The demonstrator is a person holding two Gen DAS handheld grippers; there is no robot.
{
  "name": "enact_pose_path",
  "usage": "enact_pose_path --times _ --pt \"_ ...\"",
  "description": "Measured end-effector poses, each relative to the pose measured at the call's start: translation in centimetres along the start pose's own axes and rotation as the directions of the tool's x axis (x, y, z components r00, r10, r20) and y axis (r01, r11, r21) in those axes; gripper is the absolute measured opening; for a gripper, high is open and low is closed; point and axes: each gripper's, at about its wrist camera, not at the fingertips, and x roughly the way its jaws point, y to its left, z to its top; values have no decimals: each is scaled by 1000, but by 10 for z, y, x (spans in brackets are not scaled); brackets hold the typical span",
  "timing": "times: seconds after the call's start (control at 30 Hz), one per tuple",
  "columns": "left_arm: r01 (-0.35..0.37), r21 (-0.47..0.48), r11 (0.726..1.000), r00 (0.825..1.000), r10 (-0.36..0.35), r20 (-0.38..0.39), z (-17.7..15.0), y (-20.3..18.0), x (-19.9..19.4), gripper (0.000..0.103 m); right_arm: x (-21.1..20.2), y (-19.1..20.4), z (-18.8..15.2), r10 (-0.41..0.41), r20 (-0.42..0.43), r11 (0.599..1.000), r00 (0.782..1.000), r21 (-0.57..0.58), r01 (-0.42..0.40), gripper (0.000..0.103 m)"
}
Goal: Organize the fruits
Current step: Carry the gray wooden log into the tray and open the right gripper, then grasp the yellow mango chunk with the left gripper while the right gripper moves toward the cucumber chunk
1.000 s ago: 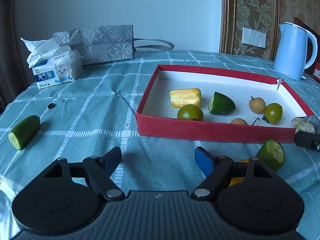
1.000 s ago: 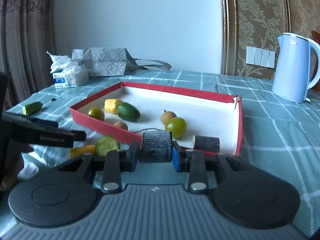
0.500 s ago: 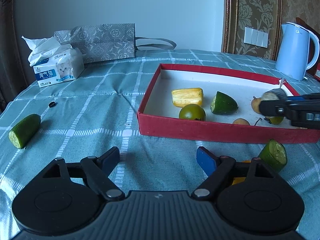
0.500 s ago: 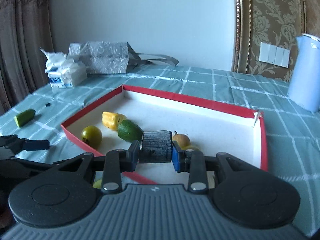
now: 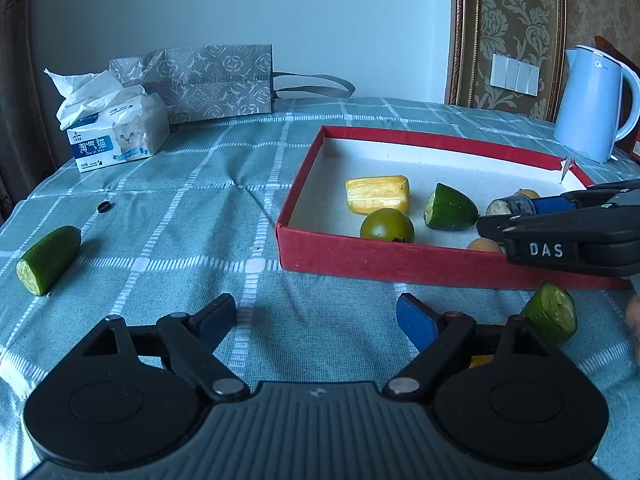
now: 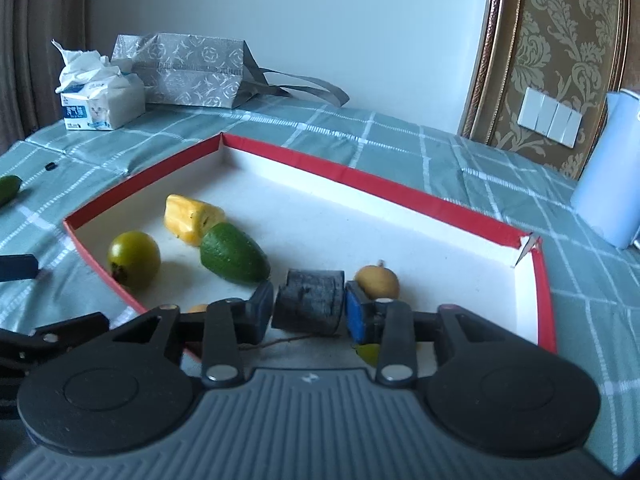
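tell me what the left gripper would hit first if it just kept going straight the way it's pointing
Most likely bare tablecloth: the left gripper is open and empty, nothing lies between its fingers. The red box sits slightly right of that line; depth is unclear.

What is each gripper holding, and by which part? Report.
Nothing is held. The left gripper is open, empty; the right gripper has just been opening, its fingers flanking the dark cylinder without pressing.

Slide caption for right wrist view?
Right gripper releasing a dark cylindrical piece into the red box of fruit.

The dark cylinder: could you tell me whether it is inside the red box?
Inside: the dark cylinder is within the walls of the red box, over its white floor.
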Motion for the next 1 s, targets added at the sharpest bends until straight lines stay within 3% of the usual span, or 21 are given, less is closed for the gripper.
enact_pose_path --times 0.13,0.23,0.43,0.6,0.73,0.87,1.0 --pt "0 -1 1000 1000 0 -1 0 0 0 89 -7 -3 0 -7 39 1000 999 20 6 70" --pt "1 -1 1000 1000 -1 -1 0 1 0 89 -25 -13 -1 -8 101 998 995 64 2 78" --pt "1 -6 1000 1000 -1 0 0 1 0 89 -63 -36 -18 -19 186 987 982 162 -12 80" --pt "-5 -14 1000 1000 5 2 -1 2 -1 89 -80 -53 -47 14 180 968 984 243 -58 80" --pt "-16 -30 999 1000 16 13 -1 4 -4 89 -94 -53 -65 45 192 968 980 234 -91 84" --pt "63 -60 996 996 -59 70 1 11 -17 89 -106 -42 -74 26 218 984 976 168 -63 92" --pt "197 -27 980 974 -192 121 -1 8 -33 89 -109 -36 -75 0 233 991 972 129 -31 95"
